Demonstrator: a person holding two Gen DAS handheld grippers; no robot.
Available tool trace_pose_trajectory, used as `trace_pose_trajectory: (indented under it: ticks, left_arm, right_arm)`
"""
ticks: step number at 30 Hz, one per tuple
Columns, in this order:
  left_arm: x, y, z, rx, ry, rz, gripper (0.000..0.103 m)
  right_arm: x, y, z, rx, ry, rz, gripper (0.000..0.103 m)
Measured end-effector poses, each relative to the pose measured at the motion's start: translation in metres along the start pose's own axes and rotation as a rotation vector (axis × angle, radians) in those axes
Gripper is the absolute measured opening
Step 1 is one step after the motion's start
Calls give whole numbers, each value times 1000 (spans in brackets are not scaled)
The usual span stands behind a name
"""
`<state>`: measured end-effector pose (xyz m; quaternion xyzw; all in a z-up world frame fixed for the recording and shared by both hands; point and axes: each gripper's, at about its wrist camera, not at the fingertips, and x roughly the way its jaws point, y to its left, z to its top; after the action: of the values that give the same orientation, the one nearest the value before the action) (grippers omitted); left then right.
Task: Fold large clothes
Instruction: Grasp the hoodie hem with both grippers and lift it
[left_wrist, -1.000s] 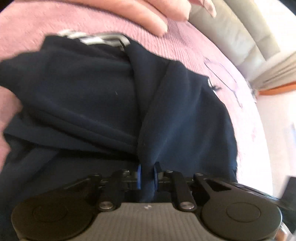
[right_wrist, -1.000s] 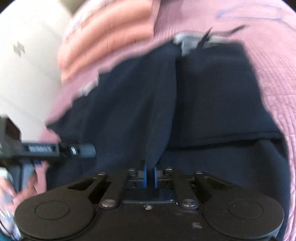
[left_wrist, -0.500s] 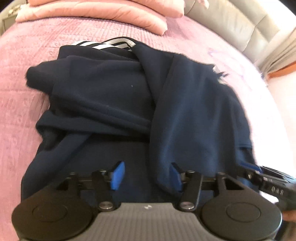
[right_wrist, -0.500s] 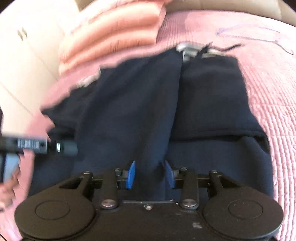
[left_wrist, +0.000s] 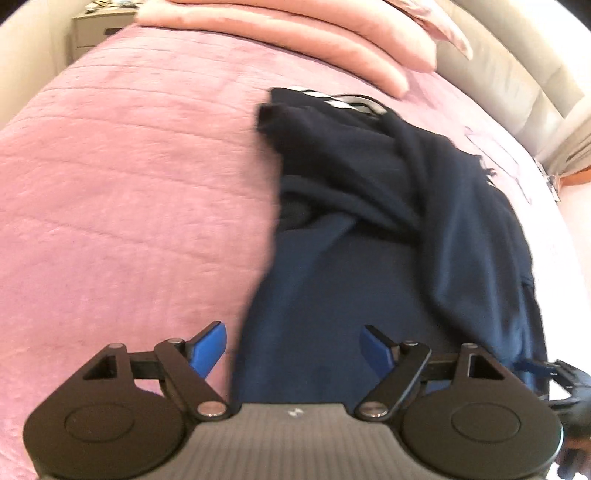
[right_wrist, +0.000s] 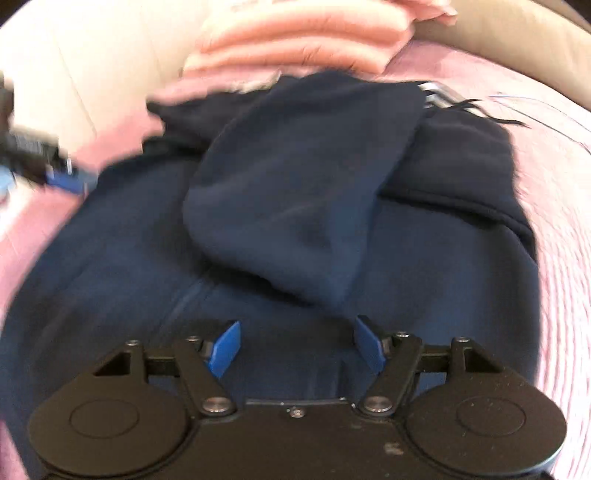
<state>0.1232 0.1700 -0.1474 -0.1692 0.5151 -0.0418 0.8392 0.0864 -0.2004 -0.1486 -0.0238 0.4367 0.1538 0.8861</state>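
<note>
From the left wrist view, the left tool (left_wrist: 293, 345) hung released, its blue fingers spread wide with nothing between them. The navy garment (left_wrist: 388, 229) lay on the pink bedspread (left_wrist: 129, 177), ahead and to the right of this tool, its long axis running away toward the pink pillows (left_wrist: 295, 33); its left edge passed just between the fingers. A sleeve was folded across the upper body, striped trim (left_wrist: 332, 99) at the far end. The right tool showed at the lower right edge.

From the right wrist view, the right tool (right_wrist: 295, 345) was likewise released and empty, directly over the garment's near part, so it seemed the nearer one for the next grasp. A folded flap (right_wrist: 295, 192) lay straight ahead.

A second earlier both tools were clenched on a cloth ridge; half a second earlier they were parting. Now the cloth had dropped flat and the left tool had shifted leftward.
</note>
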Motion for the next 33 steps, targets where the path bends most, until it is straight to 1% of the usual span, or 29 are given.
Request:
trace_pose_trajectory:
  ticks: [1,2,3,5,6,8,9,10,11,13,15,17,19,21,24,28,31,33]
  left_arm:
    - [6,7,7,0,-14,-4,77]
    - [8,14,3,2,-23,-20,73]
    - [12,18,0,3,-15,-38,70]
    - [19,28,-7,2,16,-98,68]
    - [15,31,-11,13,-8,-113,68]
    - [13,36,-15,12,-19,-172,67]
    - [12,39,-17,4,-11,-212,63]
    - [13,39,-19,-3,-1,-248,61]
    - [14,41,-22,-12,6,-270,60]
    - [16,42,-28,-23,-2,-276,59]
    - [14,44,-33,-45,1,-314,59]
    - [14,45,-39,-56,17,-337,57]
    - [8,41,-47,-36,26,-334,52]
    - [0,40,-58,-20,34,-331,47]
    - [-15,41,-80,12,54,-331,46]
    - [-30,42,-108,45,105,-336,46]
    - [-39,41,-131,59,146,-341,46]
    - [-47,40,-149,84,159,-306,41]
  right_arm:
    - [-8,-14,-3,65,-33,-12,80]
    - [-17,-29,-6,145,-70,-23,80]
    - [-24,-48,-9,229,-98,-18,80]
    - [-34,-84,-16,361,-115,5,80]
    - [-37,-101,-22,408,-118,13,80]
    - [-43,-130,-33,478,-99,39,81]
    - [-44,-141,-37,499,-74,48,80]
    - [-48,-155,-44,514,-42,78,75]
    - [-52,-162,-50,522,-48,115,74]
    - [-58,-171,-60,576,-47,174,74]
    - [-64,-171,-72,620,-53,213,73]
    - [-64,-161,-78,613,-45,241,72]
    - [-69,-154,-86,613,-53,239,70]
    - [-71,-144,-90,594,-52,267,70]
    - [-79,-130,-105,560,-35,305,70]
    - [-90,-119,-125,585,-11,341,70]
    - [-96,-111,-137,574,20,352,66]
    - [-98,-107,-147,593,36,368,66]
